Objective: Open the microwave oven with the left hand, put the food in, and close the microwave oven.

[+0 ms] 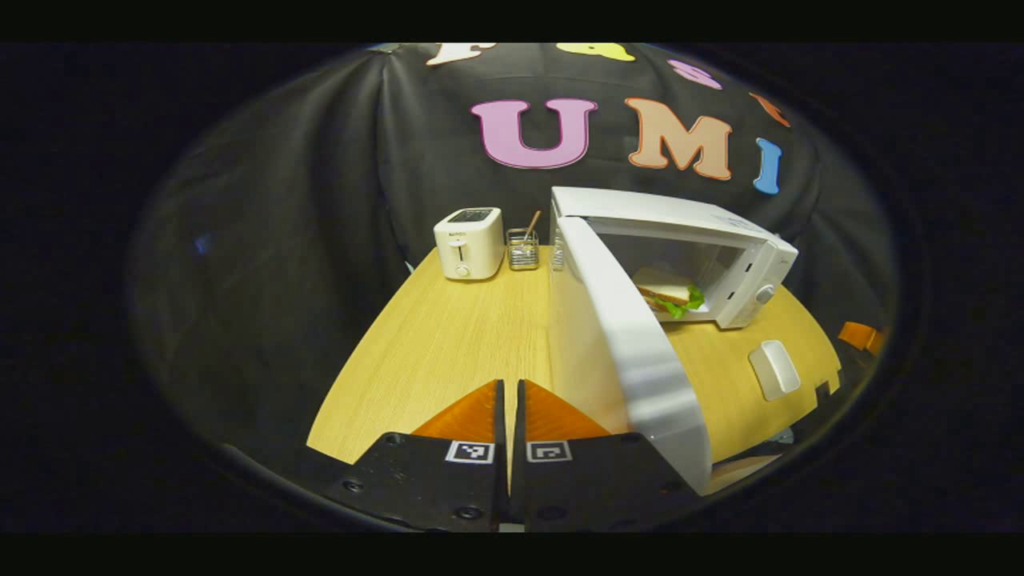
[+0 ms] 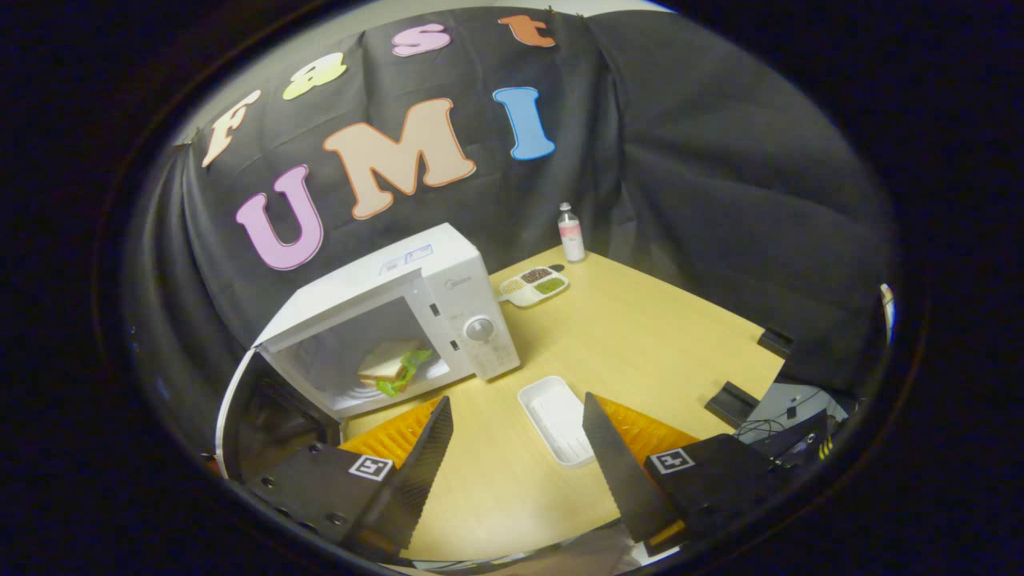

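Left tongs (image 1: 510, 416): clenched, the two fingers pressed together with nothing between them, held low over the table (image 1: 448, 336) just beside the outer face of the microwave door (image 1: 632, 352).
Right tongs (image 2: 516, 448): released, fingers spread wide and empty, above the table with a white tray (image 2: 556, 420) lying between and beyond them.
Door: swung open towards the left tongs, hinged on its far-left side; its long axis runs from the hinge out to the free edge nearest the camera in the left gripper view. Stiff, smooth panel, likely light on its hinge and a little slippery; my judgement is that a push with closed tongs on the outer face near the free edge suits better than any pinch.
Microwave oven (image 2: 448, 296): white box on the table, cavity facing the tongs, control dial on its right.
Food: sandwich (image 2: 388, 364) with green lettuce lies flat inside the cavity, on what looks like a plate. Soft and squashy, best left alone.
Task stage: food appears in; closing remains.
Farther off: toaster (image 1: 469, 242), utensil holder (image 1: 523, 250), bottle (image 2: 570, 232), divided dish (image 2: 534, 286).
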